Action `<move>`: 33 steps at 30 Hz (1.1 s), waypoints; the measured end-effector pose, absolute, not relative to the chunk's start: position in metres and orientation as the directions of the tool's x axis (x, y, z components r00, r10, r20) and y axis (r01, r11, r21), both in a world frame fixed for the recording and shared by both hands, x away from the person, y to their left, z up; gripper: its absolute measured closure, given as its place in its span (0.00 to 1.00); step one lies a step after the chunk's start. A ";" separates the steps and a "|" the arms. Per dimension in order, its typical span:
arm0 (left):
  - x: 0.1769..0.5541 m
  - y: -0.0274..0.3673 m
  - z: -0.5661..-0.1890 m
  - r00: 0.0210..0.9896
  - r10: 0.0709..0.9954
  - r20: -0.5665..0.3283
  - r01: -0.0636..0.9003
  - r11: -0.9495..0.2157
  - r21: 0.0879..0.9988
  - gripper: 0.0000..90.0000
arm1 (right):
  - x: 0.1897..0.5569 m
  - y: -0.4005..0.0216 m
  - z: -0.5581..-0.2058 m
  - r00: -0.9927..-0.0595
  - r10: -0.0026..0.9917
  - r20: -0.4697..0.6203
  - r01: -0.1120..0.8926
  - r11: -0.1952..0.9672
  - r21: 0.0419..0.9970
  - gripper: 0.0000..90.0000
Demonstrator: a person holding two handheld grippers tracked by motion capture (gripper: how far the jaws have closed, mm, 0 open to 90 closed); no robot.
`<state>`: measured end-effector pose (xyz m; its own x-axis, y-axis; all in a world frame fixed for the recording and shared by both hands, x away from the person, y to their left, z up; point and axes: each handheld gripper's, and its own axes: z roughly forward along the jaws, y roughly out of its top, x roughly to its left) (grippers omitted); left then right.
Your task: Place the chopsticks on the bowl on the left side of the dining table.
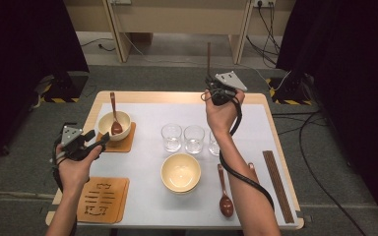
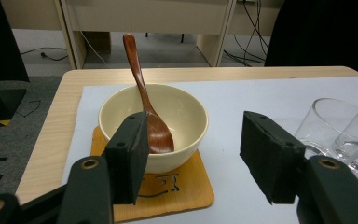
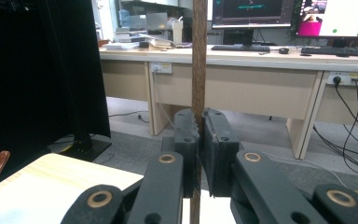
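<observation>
While the right gripper [image 3: 198, 140] clamps it, a dark wooden chopstick [image 3: 198, 60] stands upright between the shut jaws, raised above the worktop's [image 1: 177, 97] far edge. Left gripper [image 2: 193, 154] hangs at the near left, jaws wide, nothing between them. Just ahead of it: cream bowl [image 2: 177, 109] on an orange coaster [image 2: 186, 196], brown spoon [image 2: 142, 93] leaning inside. Three glasses [image 1: 194, 139] mid-worktop.

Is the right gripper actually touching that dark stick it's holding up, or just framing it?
Touching. The right gripper view shows the right gripper with its jaws closed flat against both sides of the upright dark stick, with no gap between pads and wood.
</observation>
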<state>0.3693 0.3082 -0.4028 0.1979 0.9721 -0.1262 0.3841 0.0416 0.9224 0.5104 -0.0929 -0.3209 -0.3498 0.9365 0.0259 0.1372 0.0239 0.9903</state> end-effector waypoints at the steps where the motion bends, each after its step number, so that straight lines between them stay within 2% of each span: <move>1: 0.369 0.308 -0.403 0.198 0.972 -0.127 0.383 0.042 0.923 0.46 | 0.510 -0.092 -0.321 -0.351 0.936 0.025 0.138 0.025 0.990 0.95; 17: 0.369 0.305 -0.397 0.215 0.969 -0.121 0.364 0.036 0.931 0.46 | 0.510 -0.081 -0.320 -0.379 0.925 0.026 0.135 0.028 0.991 0.95; 33: 0.382 0.286 -0.381 0.284 0.954 -0.097 0.317 0.002 0.948 0.48 | 0.508 -0.077 -0.324 -0.385 0.923 0.027 0.134 0.026 0.991 0.95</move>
